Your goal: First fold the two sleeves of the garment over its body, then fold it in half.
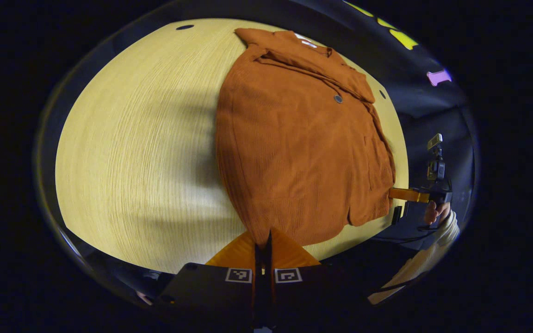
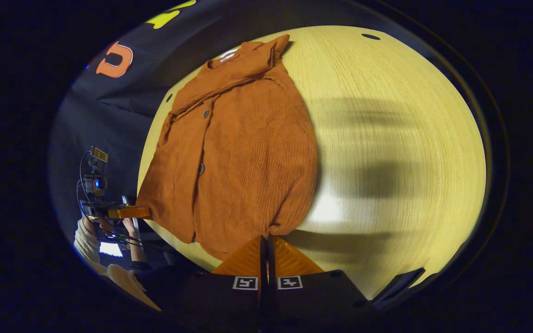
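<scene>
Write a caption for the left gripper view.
Left gripper shut on the orange garment's hem, on a wooden table.

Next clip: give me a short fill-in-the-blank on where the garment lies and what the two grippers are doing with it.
1. The orange garment lies on a round wooden ____.
2. The left gripper has its fingers ____ on the garment's hem corner.
3. The right gripper pinches the garment's other ____ corner.
4. Both sleeves are already ____ over the body.

Missing words: table; shut; hem; folded

A pale wooden table [image 1: 146,152] spreads ahead of both tools, soft shadows lying across its grain. Beyond its far edge hangs the dark cloth wall [image 2: 123,97].
</scene>
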### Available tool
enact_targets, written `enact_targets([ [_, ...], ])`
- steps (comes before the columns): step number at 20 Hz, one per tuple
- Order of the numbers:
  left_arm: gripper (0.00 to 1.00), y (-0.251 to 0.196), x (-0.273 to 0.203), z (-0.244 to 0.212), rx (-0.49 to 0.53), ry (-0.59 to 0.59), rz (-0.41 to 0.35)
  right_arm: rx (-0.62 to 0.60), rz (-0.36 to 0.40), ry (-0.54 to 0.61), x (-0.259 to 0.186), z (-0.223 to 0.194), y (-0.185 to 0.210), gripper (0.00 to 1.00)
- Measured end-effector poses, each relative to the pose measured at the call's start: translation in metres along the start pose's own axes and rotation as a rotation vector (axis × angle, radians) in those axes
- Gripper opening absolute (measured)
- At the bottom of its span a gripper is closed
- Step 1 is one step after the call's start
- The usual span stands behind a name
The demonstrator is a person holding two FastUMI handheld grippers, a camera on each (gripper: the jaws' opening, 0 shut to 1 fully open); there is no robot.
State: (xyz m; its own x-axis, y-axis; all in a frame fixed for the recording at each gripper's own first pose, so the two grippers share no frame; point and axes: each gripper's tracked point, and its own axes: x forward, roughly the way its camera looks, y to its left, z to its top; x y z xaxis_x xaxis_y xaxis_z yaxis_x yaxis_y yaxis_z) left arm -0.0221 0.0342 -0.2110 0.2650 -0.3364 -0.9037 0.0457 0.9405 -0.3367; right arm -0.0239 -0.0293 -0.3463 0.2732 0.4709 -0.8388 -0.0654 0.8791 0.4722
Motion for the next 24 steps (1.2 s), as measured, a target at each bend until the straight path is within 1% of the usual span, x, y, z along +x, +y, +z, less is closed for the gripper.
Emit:
enact_targets([
  [3, 0.04, -0.018, -0.006, 0.027, 0.043, -0.028, 0.001, -0.026, 0.025, -0.050, -0.015, 0.010, 0.015, 0.00],
  [5, 0.04, -0.022, -0.014, 0.026, 0.080, -0.061, -0.007, -0.029, 0.051, -0.084, -0.024, 0.019, 0.028, 0.00],
  [9, 0.04, -0.039, -0.041, 0.080, 0.131, -0.184, -0.036, -0.048, 0.089, -0.151, -0.046, 0.048, 0.053, 0.00],
  [10, 0.04, -0.038, -0.051, 0.085, 0.134, -0.210, -0.046, -0.052, 0.101, -0.171, -0.051, 0.061, 0.060, 0.01],
  [14, 0.04, -0.050, -0.072, 0.144, 0.164, -0.301, -0.086, -0.051, 0.120, -0.269, -0.083, 0.121, 0.081, 0.00],
  [18, 0.04, -0.065, -0.095, 0.216, 0.166, -0.391, -0.136, -0.074, 0.097, -0.355, -0.105, 0.190, 0.091, 0.00],
  [21, 0.04, -0.066, -0.105, 0.273, 0.176, -0.454, -0.156, -0.108, 0.063, -0.426, -0.118, 0.245, 0.095, 0.00],
  [24, 0.04, -0.065, -0.109, 0.333, 0.125, -0.533, -0.203, -0.087, 0.055, -0.464, -0.111, 0.296, 0.099, 0.00],
])
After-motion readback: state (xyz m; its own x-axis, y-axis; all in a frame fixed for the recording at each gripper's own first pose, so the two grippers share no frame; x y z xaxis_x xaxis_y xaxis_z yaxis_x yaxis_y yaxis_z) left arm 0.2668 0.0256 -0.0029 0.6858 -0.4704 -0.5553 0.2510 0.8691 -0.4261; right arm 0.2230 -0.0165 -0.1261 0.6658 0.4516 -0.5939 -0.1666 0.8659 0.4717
